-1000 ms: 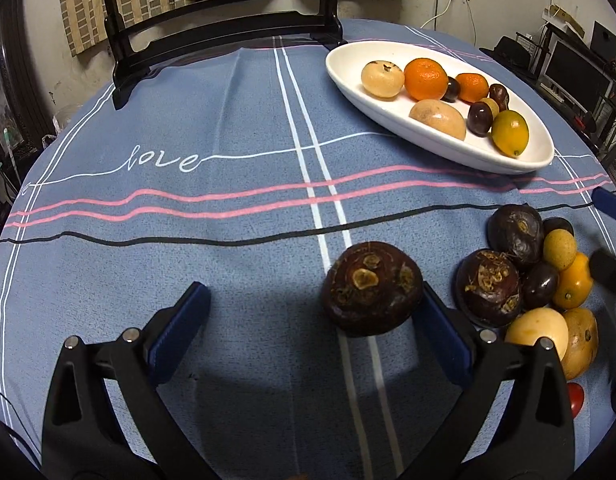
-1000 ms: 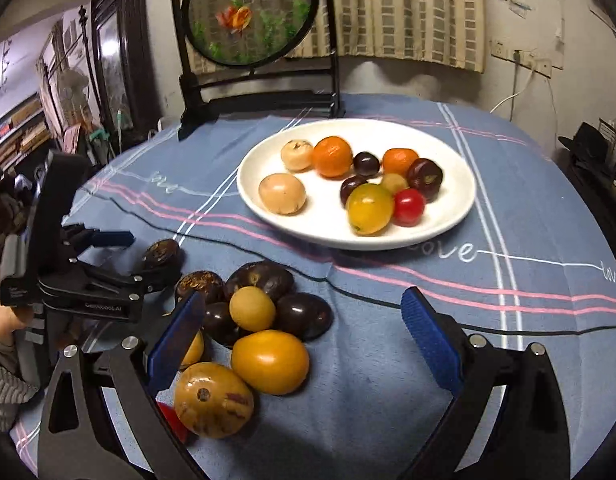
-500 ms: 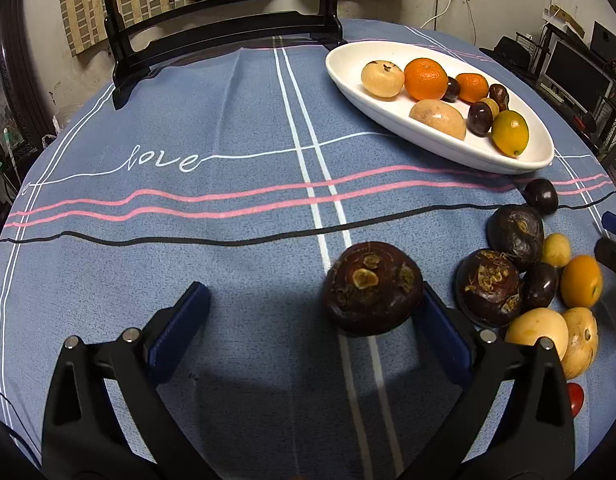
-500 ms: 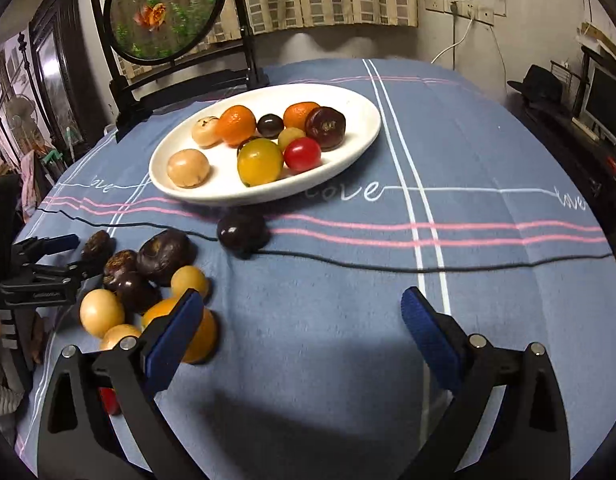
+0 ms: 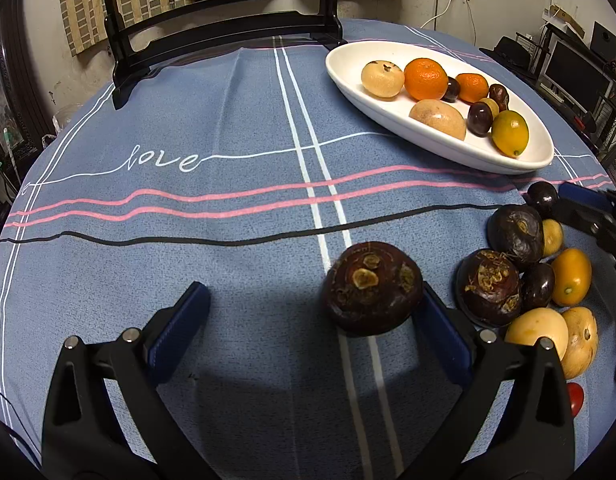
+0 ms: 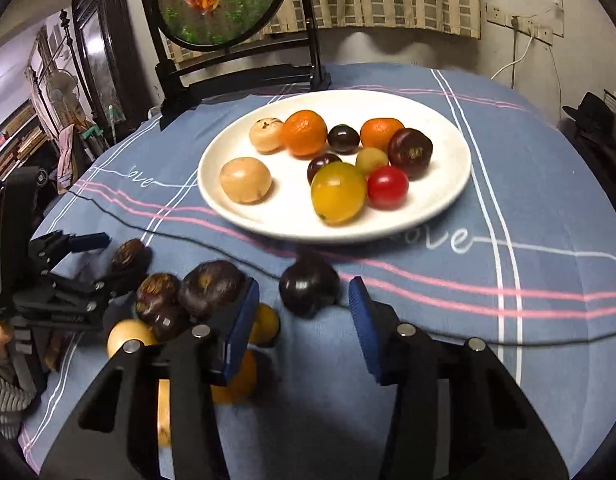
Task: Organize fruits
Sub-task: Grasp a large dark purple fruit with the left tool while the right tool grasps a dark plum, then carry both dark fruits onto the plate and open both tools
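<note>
A white plate [image 6: 448, 196] holds several fruits: oranges, plums, tan fruits, a yellow fruit and a red tomato; it also shows in the left wrist view [image 5: 540, 156]. A pile of loose fruits [image 5: 520, 280] lies on the blue tablecloth. My left gripper [image 5: 312, 312] is open, with a large dark brown fruit [image 5: 372, 288] resting against its right finger. My right gripper [image 6: 303, 312] is open, its fingers on either side of a dark plum [image 6: 308, 288] that sits on the cloth in front of the plate.
A black stand with a round fish screen [image 6: 219, 0] stands at the table's far edge. The loose fruit pile [image 6: 175, 300] lies left of my right gripper. Shelves and a monitor [image 5: 580, 68] stand beyond the table.
My right gripper has moved forward to the stray dark plum and its fingers have narrowed around it. The left gripper and its brown fruit have not moved.
</note>
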